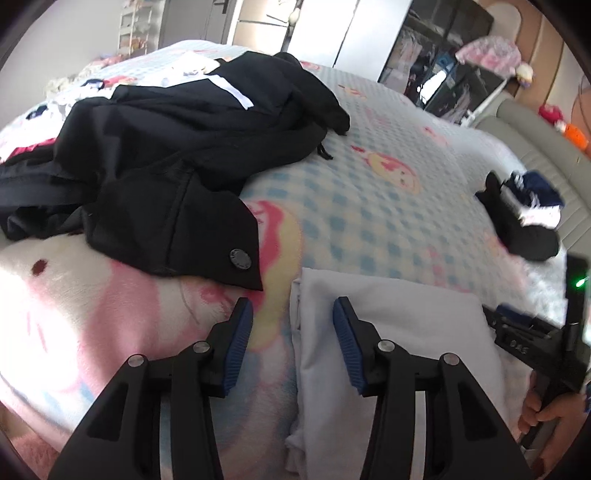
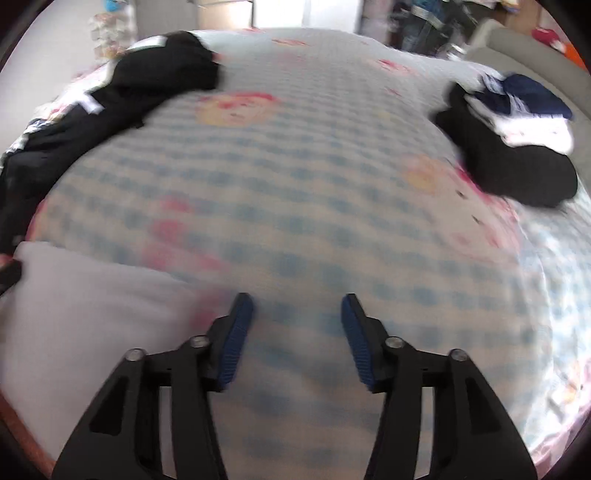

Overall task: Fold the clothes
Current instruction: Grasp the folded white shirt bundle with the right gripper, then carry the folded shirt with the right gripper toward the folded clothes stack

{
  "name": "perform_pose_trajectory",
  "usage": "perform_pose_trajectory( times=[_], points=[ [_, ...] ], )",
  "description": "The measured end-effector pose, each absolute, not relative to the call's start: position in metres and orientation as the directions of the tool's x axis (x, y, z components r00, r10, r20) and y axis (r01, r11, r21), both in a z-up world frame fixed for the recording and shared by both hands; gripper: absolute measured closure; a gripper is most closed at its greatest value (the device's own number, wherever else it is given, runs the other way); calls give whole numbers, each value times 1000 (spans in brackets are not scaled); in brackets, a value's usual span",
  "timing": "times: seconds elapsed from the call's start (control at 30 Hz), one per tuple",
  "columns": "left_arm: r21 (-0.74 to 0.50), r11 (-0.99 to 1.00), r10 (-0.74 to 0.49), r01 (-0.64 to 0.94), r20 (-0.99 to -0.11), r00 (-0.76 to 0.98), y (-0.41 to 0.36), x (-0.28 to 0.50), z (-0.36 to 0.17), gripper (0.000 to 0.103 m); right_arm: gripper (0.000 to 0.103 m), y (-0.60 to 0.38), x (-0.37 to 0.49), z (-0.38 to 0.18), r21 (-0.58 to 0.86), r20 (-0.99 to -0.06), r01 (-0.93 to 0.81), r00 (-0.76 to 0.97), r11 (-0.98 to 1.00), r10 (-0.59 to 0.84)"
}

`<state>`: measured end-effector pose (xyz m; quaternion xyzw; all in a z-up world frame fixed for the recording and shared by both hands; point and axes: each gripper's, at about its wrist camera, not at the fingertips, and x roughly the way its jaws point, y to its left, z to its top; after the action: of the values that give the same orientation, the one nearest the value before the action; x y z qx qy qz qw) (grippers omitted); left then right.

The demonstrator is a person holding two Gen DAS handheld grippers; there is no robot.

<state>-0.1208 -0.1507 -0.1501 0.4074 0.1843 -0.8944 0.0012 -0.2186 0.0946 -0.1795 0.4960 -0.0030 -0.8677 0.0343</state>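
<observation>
Nearest, at the lower centre of the left wrist view, the left gripper has its fingers spread, straddling the left edge of a folded pale-white garment, a flat soft rectangle on the bed. The right gripper is spread too, over fleecy checked blanket. Judging by this, squaring edges before any pinch would help. Further, upper left, lies a crumpled black garment, slick-looking; at the right, a small dark pile

home bedroom | bed with cartoon blanket | wardrobe | scattered clothes
</observation>
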Motion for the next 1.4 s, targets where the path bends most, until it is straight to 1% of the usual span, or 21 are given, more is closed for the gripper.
perform_pose_trajectory(
  times=[0.03,0.13,0.23,0.27,0.3,0.37,0.43,0.53,0.63,0.8,0.83,0.87,0.97,1.07,1.1,1.13,1.17,1.2,1.23,1.3,1.4],
  points=[
    [-370,-919,180,139,-705,-685,-154,-114,-145,57,54,103,-217,-179,58,-864,37,-498,-998,-69],
    [-464,-882,294,77,-672,-680,-155,-101,-142,57,53,117,-202,-168,239,-843,56,-484,-969,-236],
    [-479,-873,322,90,-707,-630,-148,-98,-155,57,49,105,-185,-157,326,-806,141,-475,-935,-353],
    [-465,-880,312,100,-723,-616,-146,-97,-158,57,43,98,-182,-155,353,-795,168,-466,-921,-389],
    [-445,-888,296,111,-741,-603,-144,-97,-162,57,43,92,-180,-157,379,-789,184,-448,-907,-420],
    [-434,-892,283,124,-752,-595,-145,-97,-164,57,43,78,-179,-165,409,-793,183,-414,-894,-448],
    [-426,-894,273,135,-760,-590,-146,-97,-166,58,43,69,-180,-171,355,-813,194,-419,-915,-404],
    [-498,-857,338,132,-737,-585,-152,-95,-168,58,38,71,-179,-174,342,-822,181,-417,-922,-387],
    [-598,-796,464,95,-704,-538,-151,-99,-178,45,35,79,-183,-181,457,-803,160,-347,-875,-483],
    [-541,-835,416,98,-738,-531,-137,-104,-182,45,35,74,-186,-195,517,-778,158,-323,-841,-539],
    [-531,-841,404,100,-741,-536,-136,-103,-181,51,35,74,-187,-198,531,-774,142,-319,-835,-547],
    [-513,-852,384,103,-747,-542,-134,-102,-178,62,37,74,-187,-201,543,-770,130,-317,-829,-554],
    [-457,-886,342,76,-756,-558,-127,-94,-166,70,45,72,-182,-194,546,-765,135,-322,-827,-558],
    [-480,-875,361,71,-742,-565,-129,-92,-167,70,44,66,-177,-180,519,-764,200,-327,-831,-556],
    [-506,-859,382,82,-739,-556,-132,-95,-171,67,41,68,-180,-184,523,-770,185,-315,-832,-555],
    [-518,-851,394,89,-740,-546,-132,-99,-175,59,40,69,-182,-188,527,-776,170,-303,-832,-553],
    [-525,-846,401,94,-743,-536,-131,-103,-179,59,39,70,-185,-192,534,-778,155,-294,-831,-555],
    [-514,-851,388,103,-749,-537,-128,-105,-178,60,38,71,-187,-196,551,-770,141,-293,-823,-566],
    [-498,-860,366,114,-757,-541,-124,-105,-176,68,39,72,-188,-200,568,-762,126,-293,-814,-577],
    [-455,-883,322,118,-769,-552,-114,-103,-165,74,48,72,-187,-195,572,-754,128,-306,-810,-581],
    [-427,-898,303,108,-777,-552,-105,-99,-156,75,59,71,-183,-175,564,-743,154,-335,-812,-579]
  ],
)
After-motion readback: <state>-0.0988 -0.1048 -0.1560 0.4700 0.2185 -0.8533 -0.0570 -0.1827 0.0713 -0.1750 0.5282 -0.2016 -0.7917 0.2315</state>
